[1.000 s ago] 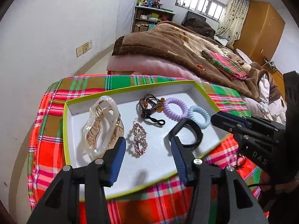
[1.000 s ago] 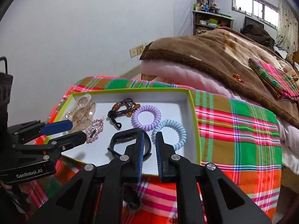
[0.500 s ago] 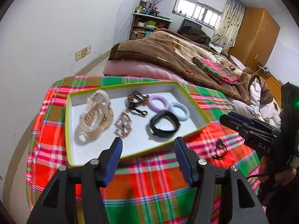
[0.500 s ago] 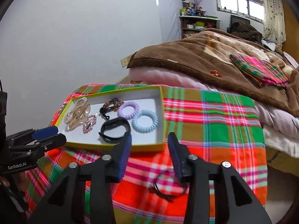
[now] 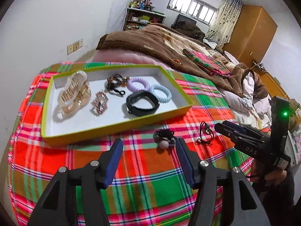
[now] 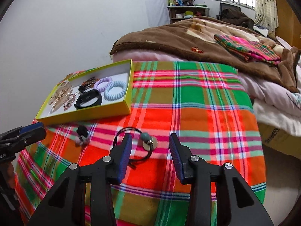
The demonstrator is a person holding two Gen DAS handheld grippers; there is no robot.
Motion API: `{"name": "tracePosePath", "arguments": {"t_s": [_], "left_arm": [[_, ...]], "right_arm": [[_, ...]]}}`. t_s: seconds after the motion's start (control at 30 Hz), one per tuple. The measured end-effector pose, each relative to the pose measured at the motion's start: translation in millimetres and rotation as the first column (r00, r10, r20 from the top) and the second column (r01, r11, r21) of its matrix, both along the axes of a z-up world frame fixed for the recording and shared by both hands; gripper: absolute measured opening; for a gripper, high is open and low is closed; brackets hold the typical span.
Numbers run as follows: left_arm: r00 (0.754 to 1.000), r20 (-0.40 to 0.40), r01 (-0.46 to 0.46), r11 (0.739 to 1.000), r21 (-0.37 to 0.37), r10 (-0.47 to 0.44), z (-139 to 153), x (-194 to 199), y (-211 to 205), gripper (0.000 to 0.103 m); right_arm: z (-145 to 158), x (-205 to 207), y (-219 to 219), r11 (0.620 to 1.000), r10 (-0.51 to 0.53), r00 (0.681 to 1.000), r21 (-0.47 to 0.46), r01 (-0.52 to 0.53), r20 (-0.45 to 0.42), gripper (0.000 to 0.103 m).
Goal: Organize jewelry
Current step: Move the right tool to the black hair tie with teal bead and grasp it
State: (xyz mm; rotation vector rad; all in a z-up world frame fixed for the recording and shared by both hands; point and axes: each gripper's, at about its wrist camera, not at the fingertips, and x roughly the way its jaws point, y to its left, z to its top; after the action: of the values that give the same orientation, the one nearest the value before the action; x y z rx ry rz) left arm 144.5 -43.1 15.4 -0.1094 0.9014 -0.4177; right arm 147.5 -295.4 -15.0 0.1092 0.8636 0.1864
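Observation:
A tray with a yellow-green rim sits on a plaid cloth. It holds a black band, a clear gold hair claw, a rhinestone clip, a beaded tie, and purple and blue spiral ties. On the cloth in front lie a black tie with a pink ball and a black cord tie with a teal bead. My left gripper hangs open just left of the ball tie. Over the cord tie my right gripper is open, holding nothing.
A bed with a brown blanket and a folded plaid cloth lies right behind the table. A white wall runs along the left. The cloth drops off at the table's right and near edges. A hand holds the right gripper.
The right gripper opened and let go of the black band, which now lies in the tray. Both grippers drew back from the tray to the cloth in front, bringing two loose ties into view.

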Motion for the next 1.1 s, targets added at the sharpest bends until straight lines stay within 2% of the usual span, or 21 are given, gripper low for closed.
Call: {"name": "tracePosePath", "arguments": {"t_s": [0.3,0.43,0.57,0.77,0.8,0.93,1.1], "left_arm": [[1.000,-0.027,0.005,1.000,0.003,-0.005,-9.7,-3.7,-7.8,0.061],[0.999,-0.038,0.000,1.000,0.008,0.001,-13.6,-3.7,-8.0,0.061],[0.999,-0.046,0.000,1.000,0.014,0.000,-16.0,-3.0,-8.7,0.061],[0.999,-0.052,0.002,1.000,0.023,-0.001,-17.2,-2.3,-10.5,0.061],[0.999,-0.053,0.002,1.000,0.025,-0.001,-17.7,-2.3,-10.6,0.061],[0.998,-0.057,-0.002,1.000,0.026,0.003,-19.3,-1.1,-10.9,0.061],[0.998,-0.060,0.009,1.000,0.026,-0.007,-20.0,-0.9,-15.9,0.061]], "right_arm": [[-13.7,10.1,7.4,0.999,0.044,0.999,-0.009,-0.044,-0.025,0.044],[-19.6,17.9,14.7,0.997,0.066,0.997,-0.042,-0.068,-0.047,0.047],[-20.5,20.7,22.8,0.990,0.085,0.996,-0.108,-0.089,-0.034,0.047],[-20.7,23.8,21.4,0.990,0.059,0.998,-0.123,-0.063,-0.033,0.047],[-20.7,23.2,21.4,0.990,0.059,0.998,-0.126,-0.063,-0.032,0.046],[-20.4,21.6,17.1,0.990,0.037,0.999,-0.136,-0.040,-0.023,0.021],[-19.8,20.6,11.0,0.993,0.027,0.999,-0.115,-0.029,-0.019,0.020]]}}
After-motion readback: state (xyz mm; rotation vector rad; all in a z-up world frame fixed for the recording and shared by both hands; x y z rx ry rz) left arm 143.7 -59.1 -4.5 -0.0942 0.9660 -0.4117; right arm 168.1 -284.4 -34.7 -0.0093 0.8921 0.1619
